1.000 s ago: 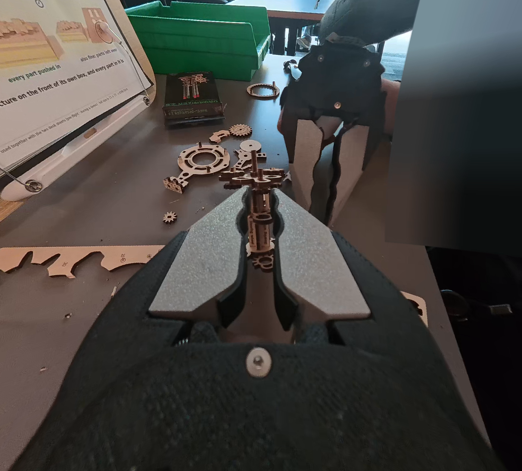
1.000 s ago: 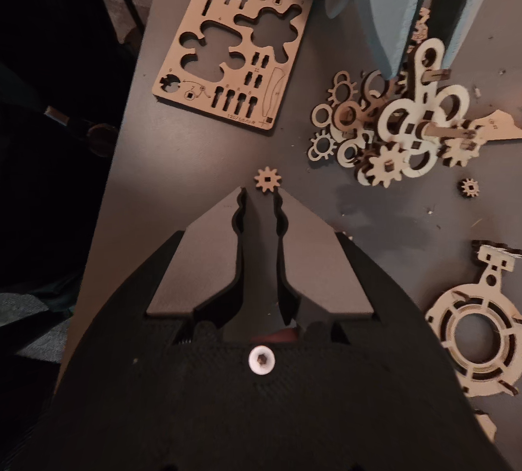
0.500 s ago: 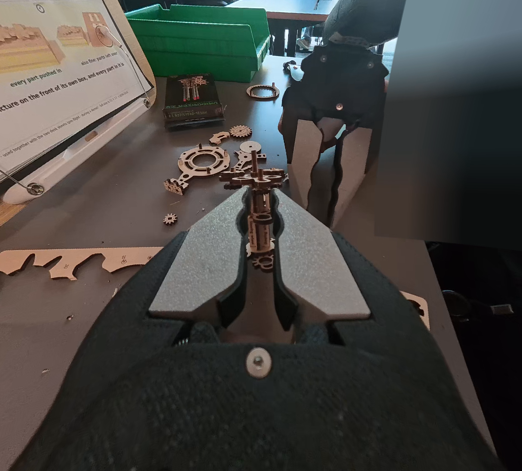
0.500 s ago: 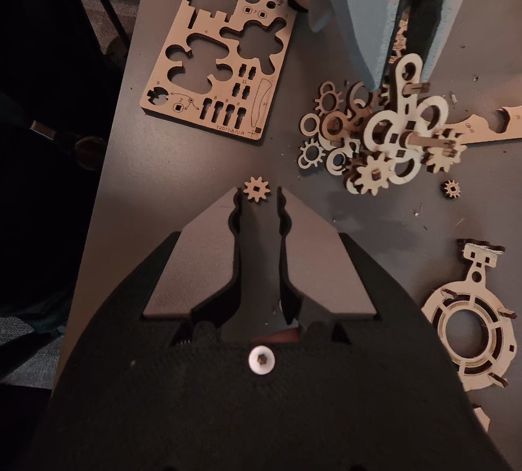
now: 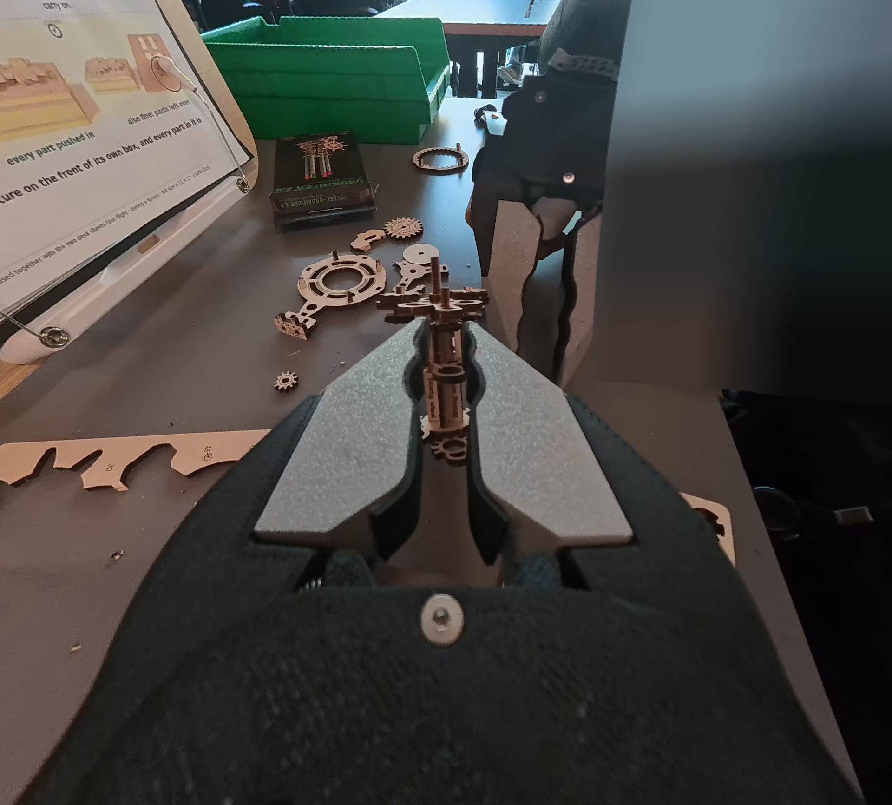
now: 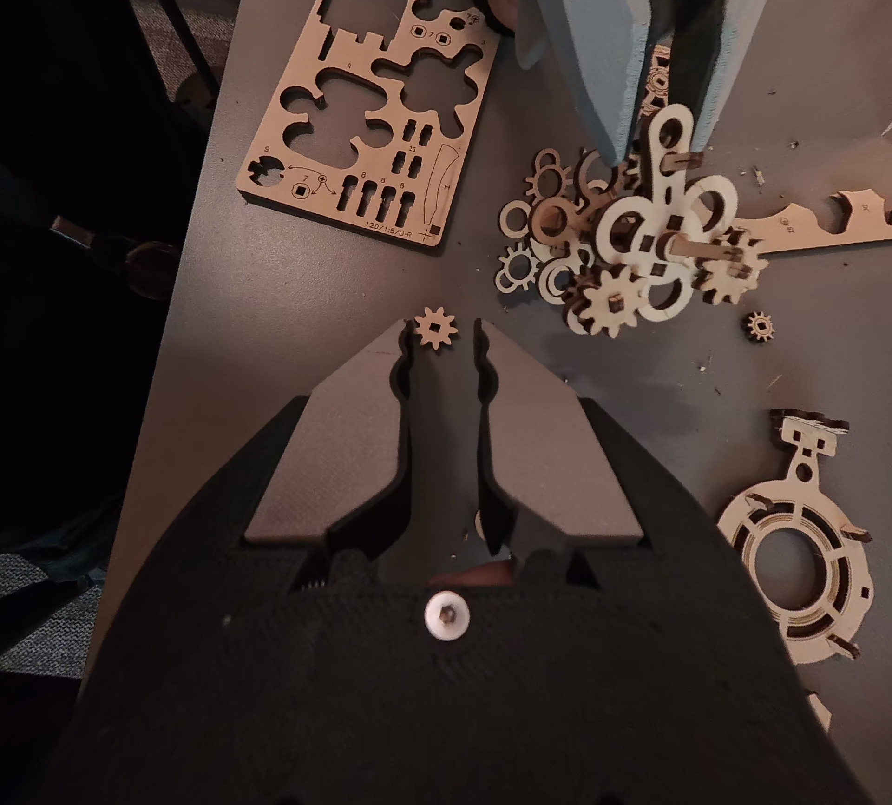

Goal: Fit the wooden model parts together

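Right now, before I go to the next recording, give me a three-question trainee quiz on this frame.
1. True or false: the left hand-held gripper is shut on the gear assembly.
2. The small gear lies: A) clamped by the right hand-held gripper, B) loose on the table between its open fingertips, C) on the cut-out sheet.
3. Fill in: the bin behind the black box is ____.

Key: 1 true; 2 B; 3 green.

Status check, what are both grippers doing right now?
Left gripper shut on gear assembly. Right gripper open, small gear between its tips on the table. Nothing blocking.
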The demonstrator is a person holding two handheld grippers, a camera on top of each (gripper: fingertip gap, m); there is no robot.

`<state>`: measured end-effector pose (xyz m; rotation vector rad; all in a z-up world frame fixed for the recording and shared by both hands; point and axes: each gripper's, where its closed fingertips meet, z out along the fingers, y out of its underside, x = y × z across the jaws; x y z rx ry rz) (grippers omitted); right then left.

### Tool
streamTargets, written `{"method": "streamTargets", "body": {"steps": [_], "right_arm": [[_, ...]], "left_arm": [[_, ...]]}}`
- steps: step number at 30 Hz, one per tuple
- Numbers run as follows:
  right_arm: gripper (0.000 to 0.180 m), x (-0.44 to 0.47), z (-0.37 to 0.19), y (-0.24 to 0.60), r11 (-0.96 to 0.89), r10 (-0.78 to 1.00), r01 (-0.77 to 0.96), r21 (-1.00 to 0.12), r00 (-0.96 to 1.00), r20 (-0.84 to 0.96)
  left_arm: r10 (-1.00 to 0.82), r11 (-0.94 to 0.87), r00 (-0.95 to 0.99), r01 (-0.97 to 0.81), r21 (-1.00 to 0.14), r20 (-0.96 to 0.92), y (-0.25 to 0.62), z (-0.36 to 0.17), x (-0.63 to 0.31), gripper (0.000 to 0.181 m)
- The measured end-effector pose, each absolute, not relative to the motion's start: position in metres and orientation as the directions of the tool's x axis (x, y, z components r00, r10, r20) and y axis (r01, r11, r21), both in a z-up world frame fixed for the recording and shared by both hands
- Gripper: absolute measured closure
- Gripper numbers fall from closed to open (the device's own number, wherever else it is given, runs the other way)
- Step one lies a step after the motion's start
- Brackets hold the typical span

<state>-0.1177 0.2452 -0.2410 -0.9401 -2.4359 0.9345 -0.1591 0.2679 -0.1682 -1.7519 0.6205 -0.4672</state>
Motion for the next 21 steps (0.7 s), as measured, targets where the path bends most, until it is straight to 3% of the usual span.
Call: {"method": "streamTargets", "body": {"steps": [21], "right_arm": [[0.162,-0.1162,-0.2459,0.2434,0.569,0.692,0.464,-0.678,-0.716,0.091]], "left_arm": [[-0.627,-0.194,0.778,-0.182,-0.964,-0.02,0.2674,-0.1689,-0.1577,0.171]]}}
